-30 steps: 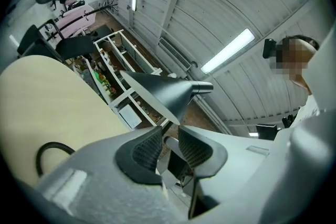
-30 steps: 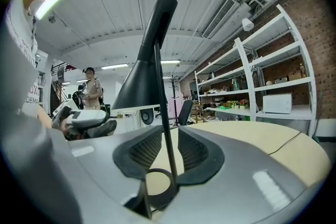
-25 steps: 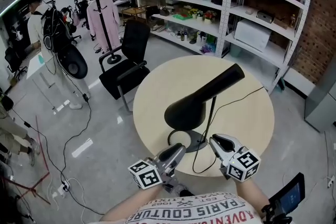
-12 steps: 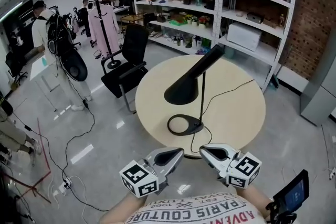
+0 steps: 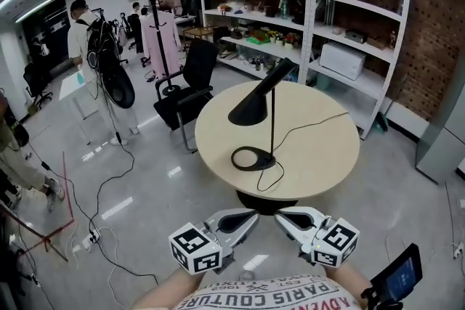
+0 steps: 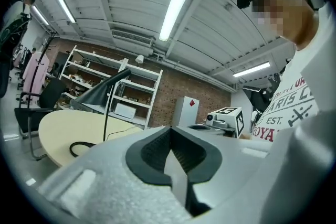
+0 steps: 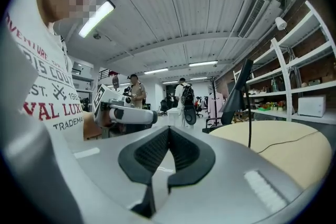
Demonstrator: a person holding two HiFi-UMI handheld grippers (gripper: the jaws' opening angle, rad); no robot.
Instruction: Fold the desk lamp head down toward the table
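A black desk lamp stands on the round beige table point(image 5: 320, 156). Its ring base point(image 5: 252, 158) lies flat, a thin stem point(image 5: 272, 123) rises from it, and the cone head point(image 5: 256, 102) slopes down to the left. Its cord point(image 5: 312, 127) trails across the tabletop. My left gripper point(image 5: 245, 218) and right gripper point(image 5: 282, 218) hang side by side off the table's near edge, close to my body, both shut and holding nothing. The left gripper view shows the shut left gripper point(image 6: 169, 131) with the lamp head point(image 6: 100, 93) far off. In the right gripper view the right gripper point(image 7: 168, 129) is shut too.
A black office chair point(image 5: 190, 80) stands left of the table, with a coat rack point(image 5: 161, 25) behind it. White shelving point(image 5: 341, 18) lines the brick wall. People stand at the far left point(image 5: 86, 25). Cables point(image 5: 94, 218) lie on the floor.
Both grippers have pulled back from the lamp base and off the table toward my body. The whole view has backed away, so the lamp and table look smaller and farther.
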